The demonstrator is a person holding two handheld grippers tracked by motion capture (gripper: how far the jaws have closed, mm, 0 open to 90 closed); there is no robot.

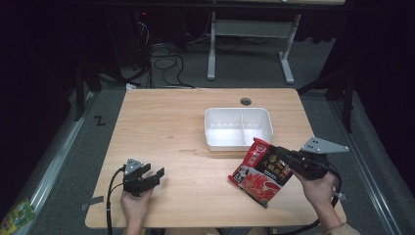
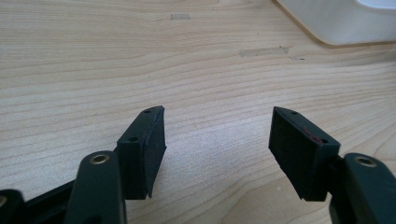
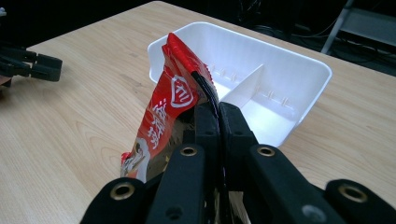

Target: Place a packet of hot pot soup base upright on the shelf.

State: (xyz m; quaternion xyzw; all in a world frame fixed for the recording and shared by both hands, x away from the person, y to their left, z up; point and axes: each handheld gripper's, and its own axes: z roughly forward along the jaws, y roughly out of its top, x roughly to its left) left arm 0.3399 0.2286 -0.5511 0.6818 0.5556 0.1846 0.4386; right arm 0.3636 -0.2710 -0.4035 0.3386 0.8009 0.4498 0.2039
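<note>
A red snack packet [image 1: 260,171] with printed food hangs tilted just above the table at the front right. My right gripper [image 1: 283,155] is shut on its right edge; in the right gripper view the jaws pinch the packet [image 3: 163,112] from the side. Beyond it stands a white two-compartment tray [image 1: 237,128], with a divider wall across it [image 3: 243,91]. My left gripper [image 1: 149,176] rests low at the front left, held in a hand, its jaws open with bare wood between the pads [image 2: 149,149].
The wooden table [image 1: 171,127] has a round cable hole [image 1: 245,101] near its far edge. Cables and a metal desk frame [image 1: 249,44] stand on the floor behind. A green wrapper [image 1: 17,215] lies on the floor at the left.
</note>
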